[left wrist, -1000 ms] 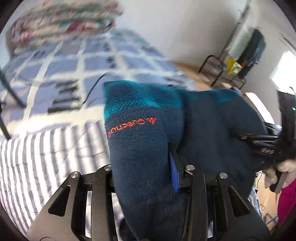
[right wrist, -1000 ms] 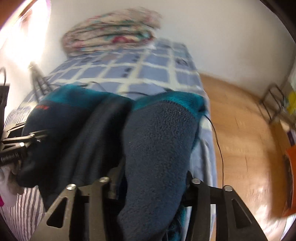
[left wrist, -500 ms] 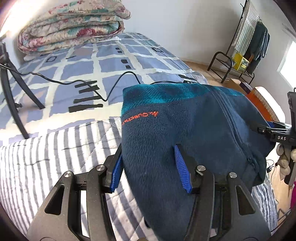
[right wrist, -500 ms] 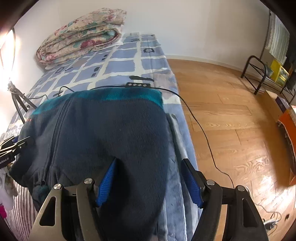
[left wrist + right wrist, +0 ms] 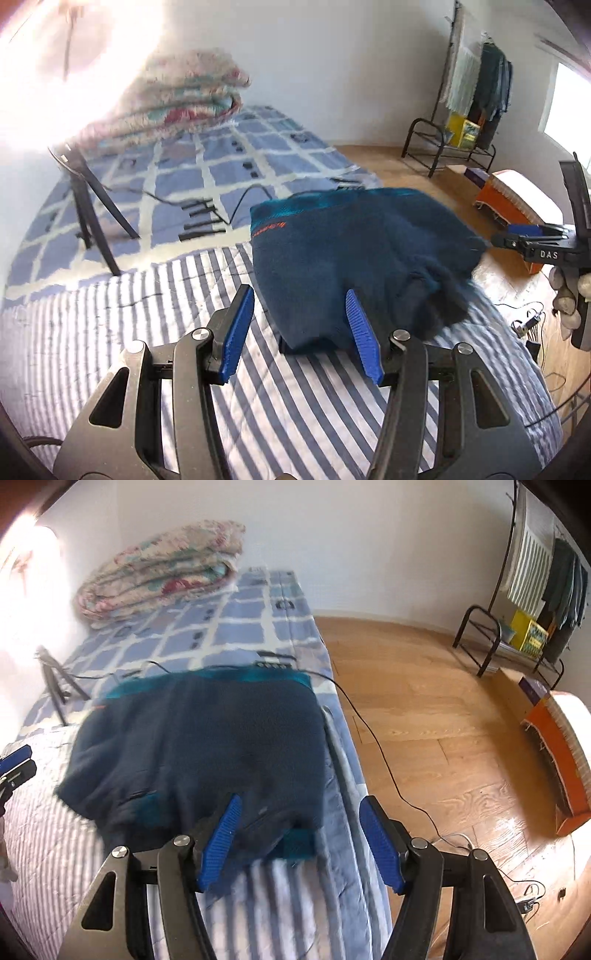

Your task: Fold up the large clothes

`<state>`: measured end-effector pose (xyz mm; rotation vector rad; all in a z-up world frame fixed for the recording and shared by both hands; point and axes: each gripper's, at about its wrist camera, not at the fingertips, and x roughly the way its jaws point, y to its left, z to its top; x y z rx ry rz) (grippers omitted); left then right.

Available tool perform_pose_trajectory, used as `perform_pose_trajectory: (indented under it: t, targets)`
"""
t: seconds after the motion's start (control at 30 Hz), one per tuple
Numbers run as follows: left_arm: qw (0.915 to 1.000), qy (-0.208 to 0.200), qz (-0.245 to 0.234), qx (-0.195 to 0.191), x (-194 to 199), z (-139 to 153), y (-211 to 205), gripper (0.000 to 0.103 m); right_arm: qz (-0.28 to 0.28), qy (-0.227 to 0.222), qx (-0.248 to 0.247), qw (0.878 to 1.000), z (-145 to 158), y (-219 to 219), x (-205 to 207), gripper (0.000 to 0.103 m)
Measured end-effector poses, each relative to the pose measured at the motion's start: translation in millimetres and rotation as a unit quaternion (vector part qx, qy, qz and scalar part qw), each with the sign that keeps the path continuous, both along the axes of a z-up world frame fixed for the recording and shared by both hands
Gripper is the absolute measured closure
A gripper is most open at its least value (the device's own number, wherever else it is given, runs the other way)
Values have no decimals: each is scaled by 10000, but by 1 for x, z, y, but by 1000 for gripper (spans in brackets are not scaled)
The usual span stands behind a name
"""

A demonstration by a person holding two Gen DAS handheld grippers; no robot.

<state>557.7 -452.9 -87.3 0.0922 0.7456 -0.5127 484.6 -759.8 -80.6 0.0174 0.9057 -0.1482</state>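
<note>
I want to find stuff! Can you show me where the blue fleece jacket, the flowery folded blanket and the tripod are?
blue fleece jacket (image 5: pixel 207 746), right wrist view, middle of its dark back panel.
flowery folded blanket (image 5: pixel 162 579), right wrist view, side of the folded stack.
tripod (image 5: pixel 92 206), left wrist view, on one black leg.

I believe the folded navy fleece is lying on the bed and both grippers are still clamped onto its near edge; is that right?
Not quite. The folded navy fleece does lie on the bed, but neither gripper holds it. The left wrist view shows the left gripper with its jaws spread and nothing between them; the right wrist view shows the right gripper open as well, just short of the near edge.
</note>
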Motion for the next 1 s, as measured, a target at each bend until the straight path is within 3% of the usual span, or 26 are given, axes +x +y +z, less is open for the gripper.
perform_pose_trajectory:
  t: [0.47,0.73,1.0]
  targets:
    - [9925,-1160,-204,-339,-187,164,63,48,274,-1055,3,9940,163,98,-158,34]
    - [9881,-1488,-208,-320,-283,195,99,48,315,-1499,-100,9882,207,149,-252,34]
    - [9880,-1502,-165,-323,-357,185,125,48,415,-1773,-57,9833,207,191,-321,31]
